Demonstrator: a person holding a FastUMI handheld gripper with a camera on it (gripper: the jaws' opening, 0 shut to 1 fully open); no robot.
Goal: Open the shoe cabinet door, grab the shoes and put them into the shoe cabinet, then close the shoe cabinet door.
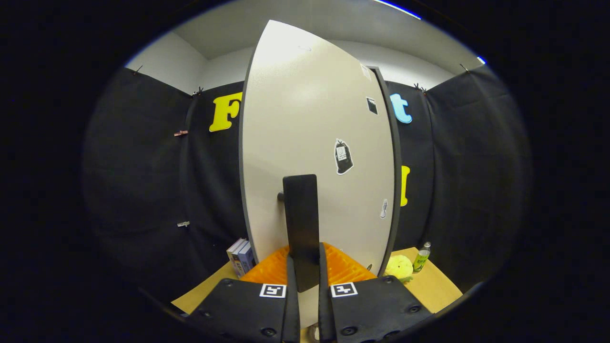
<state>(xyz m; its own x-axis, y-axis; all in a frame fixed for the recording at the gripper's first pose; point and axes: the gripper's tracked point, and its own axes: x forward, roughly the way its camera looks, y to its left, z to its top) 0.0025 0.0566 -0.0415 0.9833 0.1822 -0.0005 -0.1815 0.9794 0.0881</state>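
Slippage is the worry: the gripper point(305, 267) has its two fingers closed narrow on the flat, dark, upright bar handle point(300, 224) of the smooth matte off-white cabinet door point(310, 124), and that slick slab could slide out if pulled off-line, or the door could jerk. No shoes visible; soft yellow plush toy point(399, 267) and green-labelled plastic bottle point(421, 258) sit beside the door on the tan table point(433, 286)

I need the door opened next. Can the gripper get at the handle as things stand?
Probably yes: the gripper already has the dark handle of the door between its jaws, which look closed on it, with nothing in the way.
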